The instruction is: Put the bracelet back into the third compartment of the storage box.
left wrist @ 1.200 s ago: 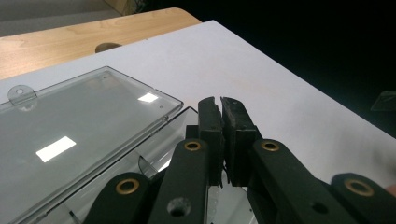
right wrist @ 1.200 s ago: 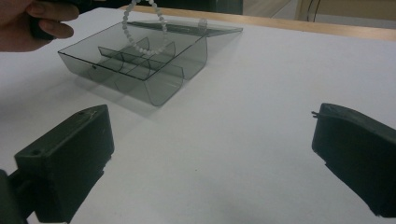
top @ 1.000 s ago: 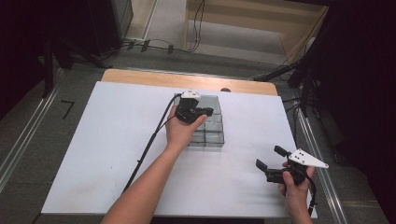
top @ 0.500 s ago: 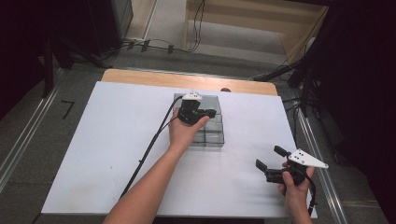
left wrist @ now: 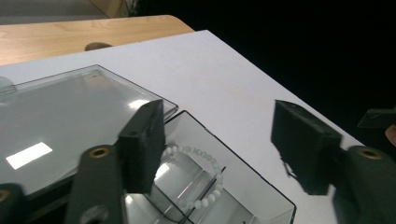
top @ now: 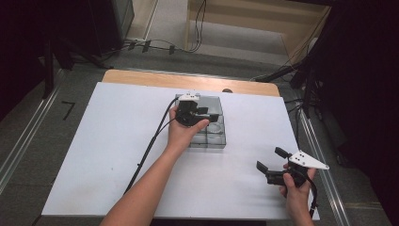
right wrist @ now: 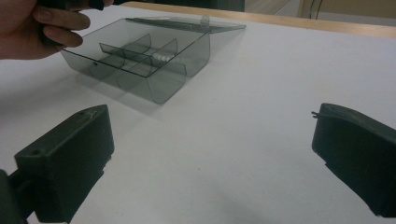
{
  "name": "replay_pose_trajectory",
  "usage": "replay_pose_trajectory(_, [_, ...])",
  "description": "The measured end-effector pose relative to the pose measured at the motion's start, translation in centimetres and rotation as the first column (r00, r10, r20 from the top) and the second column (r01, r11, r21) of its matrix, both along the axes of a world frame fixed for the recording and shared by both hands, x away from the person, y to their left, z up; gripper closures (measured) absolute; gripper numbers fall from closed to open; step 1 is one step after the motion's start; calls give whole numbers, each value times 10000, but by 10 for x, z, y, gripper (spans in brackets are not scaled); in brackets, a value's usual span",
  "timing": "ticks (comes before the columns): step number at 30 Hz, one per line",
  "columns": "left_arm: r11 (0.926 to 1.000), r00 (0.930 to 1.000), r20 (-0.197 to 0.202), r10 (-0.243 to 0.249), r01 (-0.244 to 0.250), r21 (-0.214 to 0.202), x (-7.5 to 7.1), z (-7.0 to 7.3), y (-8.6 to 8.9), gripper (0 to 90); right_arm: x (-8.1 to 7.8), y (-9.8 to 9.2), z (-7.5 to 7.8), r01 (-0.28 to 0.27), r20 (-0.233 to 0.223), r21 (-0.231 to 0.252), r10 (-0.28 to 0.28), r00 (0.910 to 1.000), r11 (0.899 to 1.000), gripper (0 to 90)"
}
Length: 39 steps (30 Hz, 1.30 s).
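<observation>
A smoky clear plastic box (top: pixel 214 136) with divided compartments sits mid-table, its lid (left wrist: pixel 70 121) lying open on the far side. A white bead bracelet (left wrist: pixel 212 165) lies in one compartment. My left gripper (top: pixel 210 114) hovers over the box, and its jaws have just been opening. In the left gripper view the left gripper (left wrist: pixel 219 121) stands open above the box rim (left wrist: pixel 233 151), and the pads touch nothing. My right gripper (top: pixel 270 158) rests open near the front right of the table. In its own view the right gripper (right wrist: pixel 215 126) faces the box (right wrist: pixel 159 84) across bare table.
The white tabletop (top: pixel 94 141) ends in a wooden strip (top: pixel 188 80) at the far side, with a small dark round mark (top: pixel 227 90) on it. The left gripper's cable (top: pixel 150 141) trails back across the table. Dark floor drops off past the right edge.
The left gripper's jaws have spread apart over the box. The left hand has barely shifted and the right hand and its gripper have stayed put.
</observation>
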<state>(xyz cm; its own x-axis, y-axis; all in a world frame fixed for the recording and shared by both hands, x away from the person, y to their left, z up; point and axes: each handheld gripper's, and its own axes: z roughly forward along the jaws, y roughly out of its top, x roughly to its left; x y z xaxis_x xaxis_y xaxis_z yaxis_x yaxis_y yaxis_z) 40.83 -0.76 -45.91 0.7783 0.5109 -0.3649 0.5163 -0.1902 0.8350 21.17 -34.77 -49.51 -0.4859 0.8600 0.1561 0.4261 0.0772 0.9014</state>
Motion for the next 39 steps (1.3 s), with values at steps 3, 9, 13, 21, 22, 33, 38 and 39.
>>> replay_pose_trajectory(3, [9997, 9999, 44, 141, -140, -220, -2, 1, 9, 284, 0, 1, 2, -41, 1, 205, 41, 10000, 9998, 0])
replay_pose_trajectory(9, [9980, 9990, 149, 411, -403, -485, -4, 4, 27, 208, 0, 4, 4, -82, 56, 148, 81, 10000, 9999, 0])
replay_pose_trajectory(13, [9963, 9976, 178, 674, -663, -550, -5, 6, 39, 164, 1, 7, 4, -121, 38, 104, 121, 9999, 9999, 0])
replay_pose_trajectory(21, [9937, 9952, 200, 959, -945, -597, -6, 9, 62, 88, 6, 13, 4, -280, 40, -41, 280, 9996, 9996, 0])
replay_pose_trajectory(22, [9938, 9950, 225, 973, -959, -561, -6, 9, 66, 79, 6, 14, 5, -298, 17, -13, 298, 9996, 9996, 0])
replay_pose_trajectory(33, [9932, 9944, 230, 1033, -1019, -566, -7, 12, 88, 4, 16, 23, 12, -660, -26, 294, 661, 9978, 9974, 0])
replay_pose_trajectory(38, [9937, 9947, 174, 1011, -1001, -509, -5, 13, 94, 0, 24, 28, 16, -857, -185, 541, 868, 9961, 9949, 0])
replay_pose_trajectory(39, [9937, 9947, 167, 1015, -1006, -487, -5, 13, 95, 0, 25, 30, 17, -847, -227, 555, 861, 9960, 9949, 0])
